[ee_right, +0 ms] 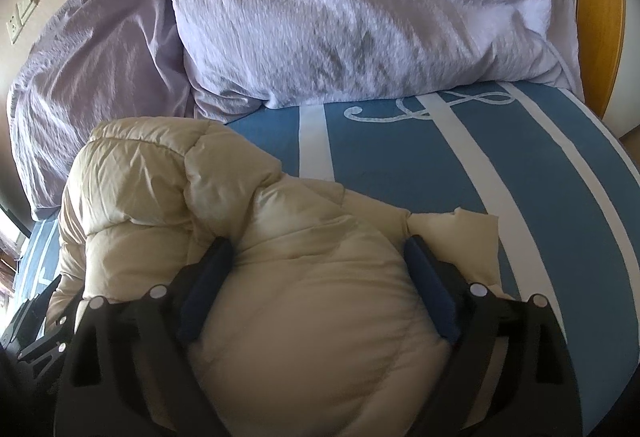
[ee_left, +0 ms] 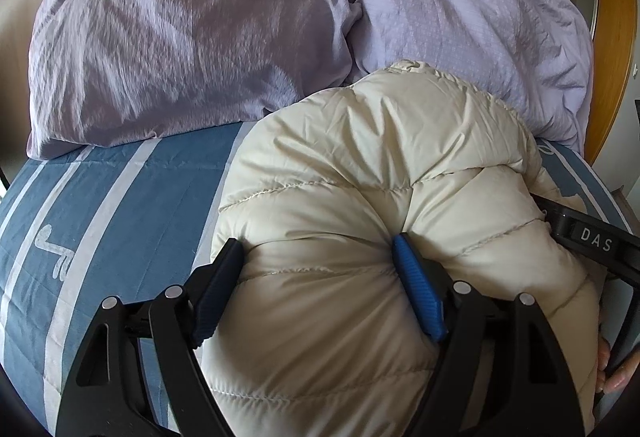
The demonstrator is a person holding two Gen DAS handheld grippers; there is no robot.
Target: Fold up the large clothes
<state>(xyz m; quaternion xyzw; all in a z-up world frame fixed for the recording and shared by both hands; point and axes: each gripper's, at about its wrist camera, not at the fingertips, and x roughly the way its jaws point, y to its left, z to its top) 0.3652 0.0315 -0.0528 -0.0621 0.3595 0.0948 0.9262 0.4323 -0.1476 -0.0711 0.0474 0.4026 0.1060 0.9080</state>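
Observation:
A cream quilted puffer jacket [ee_left: 360, 157] lies bunched on the bed with the blue and white striped cover [ee_left: 120, 197]. My left gripper [ee_left: 316, 241] straddles a thick roll of the jacket near its left edge, and both blue pads dent the fabric. In the right wrist view my right gripper [ee_right: 318, 241] spans another bulge of the jacket [ee_right: 160, 177], its pads pressed into both sides. A flat corner of the jacket sticks out to the right of that gripper. The padding hides the parts of the jacket under both bulges.
Two lilac pillows [ee_left: 180, 37] [ee_left: 460, 17] lean at the head of the bed, just behind the jacket. A wooden bed frame [ee_left: 616, 77] runs along the right. A person's hand [ee_left: 616, 377] shows at the right edge. The striped cover [ee_right: 520, 177] lies bare to the right.

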